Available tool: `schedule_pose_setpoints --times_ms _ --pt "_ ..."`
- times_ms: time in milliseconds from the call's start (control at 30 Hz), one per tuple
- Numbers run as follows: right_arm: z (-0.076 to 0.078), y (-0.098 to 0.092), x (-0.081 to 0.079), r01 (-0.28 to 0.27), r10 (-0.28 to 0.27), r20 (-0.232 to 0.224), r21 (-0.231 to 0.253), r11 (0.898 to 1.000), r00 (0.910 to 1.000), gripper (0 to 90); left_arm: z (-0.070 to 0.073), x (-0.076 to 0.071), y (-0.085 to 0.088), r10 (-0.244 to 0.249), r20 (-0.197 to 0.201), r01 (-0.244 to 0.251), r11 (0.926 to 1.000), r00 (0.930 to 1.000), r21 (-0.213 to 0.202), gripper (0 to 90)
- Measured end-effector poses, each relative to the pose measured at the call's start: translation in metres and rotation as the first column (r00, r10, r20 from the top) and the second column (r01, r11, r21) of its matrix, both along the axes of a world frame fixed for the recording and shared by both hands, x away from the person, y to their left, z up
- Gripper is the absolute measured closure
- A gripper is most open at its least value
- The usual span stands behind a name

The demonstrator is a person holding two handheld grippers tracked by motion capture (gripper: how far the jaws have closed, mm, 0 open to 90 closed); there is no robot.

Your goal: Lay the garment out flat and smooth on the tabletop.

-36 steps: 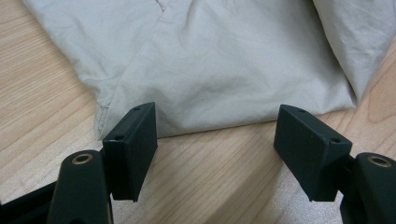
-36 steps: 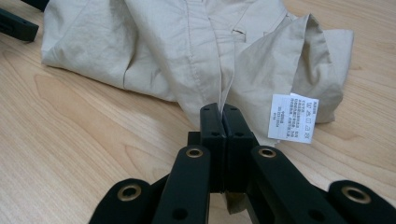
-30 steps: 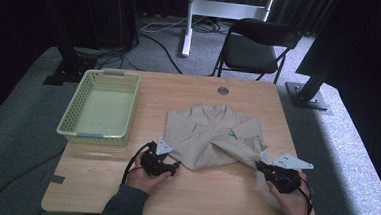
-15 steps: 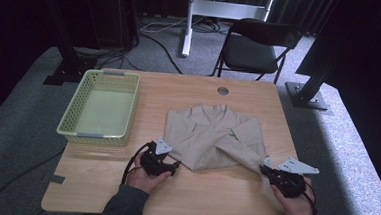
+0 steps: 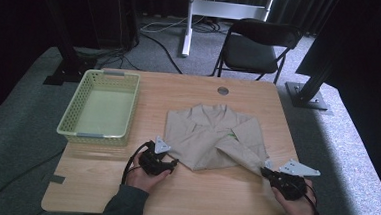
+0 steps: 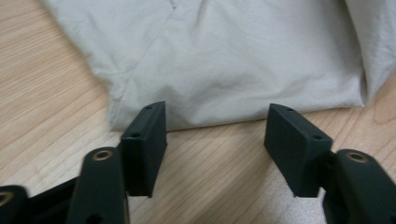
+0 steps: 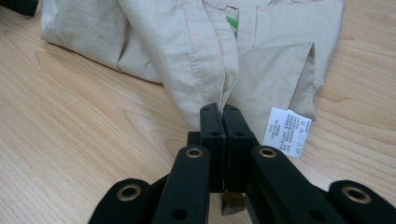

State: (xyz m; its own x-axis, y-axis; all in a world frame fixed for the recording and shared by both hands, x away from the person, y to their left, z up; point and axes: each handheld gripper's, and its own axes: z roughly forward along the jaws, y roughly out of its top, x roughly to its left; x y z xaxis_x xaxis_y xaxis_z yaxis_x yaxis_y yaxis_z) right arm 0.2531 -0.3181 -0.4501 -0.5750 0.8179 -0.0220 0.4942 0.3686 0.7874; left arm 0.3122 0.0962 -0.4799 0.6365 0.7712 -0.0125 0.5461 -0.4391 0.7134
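Shirt [image 5: 211,139] lies folded mid-table, right of the basket [image 5: 101,107] | our right gripper [image 7: 223,116] pinches its edge tight, fabric between the jaws | our left gripper [image 6: 217,140] gapes at the hem, jaws just closing in, nothing held | white care tag [image 7: 286,132], print too small to read

Care label [image 7: 285,132] print too small, illegible
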Motion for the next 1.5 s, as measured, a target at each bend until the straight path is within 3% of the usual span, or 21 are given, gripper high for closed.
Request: schedule_pose_setpoints --times_ms 300,533,833,1133,1500 --pt "0.003 -0.001 -0.002 0.001 -0.001 0.001 -0.003 1.0 1.0 88.5 0.008 0.001 -0.004 0.0 0.008 0.0 0.9999 1.0 -0.011 47.1" --pt "0.003 -0.004 -0.006 0.005 -0.005 0.002 -0.001 1.0 1.0 88.5 0.024 0.023 -0.009 -0.024 0.005 0.024 0.9996 0.9997 -0.013 48.3" --pt "0.0 -0.008 -0.01 0.009 -0.009 0.0 0.007 1.0 1.0 88.5 0.031 0.055 -0.026 -0.043 -0.012 0.043 0.9991 0.999 0.004 51.1" --pt "-0.002 -0.008 -0.011 0.003 -0.003 -0.001 0.011 1.0 1.0 88.4 0.033 0.078 -0.04 -0.045 -0.031 0.046 0.9988 0.9985 0.021 50.9" --pt "-0.004 -0.009 -0.011 0.002 -0.002 -0.005 0.013 1.0 1.0 88.3 0.023 0.092 -0.058 -0.053 -0.068 0.056 0.9971 0.9963 0.051 50.2"
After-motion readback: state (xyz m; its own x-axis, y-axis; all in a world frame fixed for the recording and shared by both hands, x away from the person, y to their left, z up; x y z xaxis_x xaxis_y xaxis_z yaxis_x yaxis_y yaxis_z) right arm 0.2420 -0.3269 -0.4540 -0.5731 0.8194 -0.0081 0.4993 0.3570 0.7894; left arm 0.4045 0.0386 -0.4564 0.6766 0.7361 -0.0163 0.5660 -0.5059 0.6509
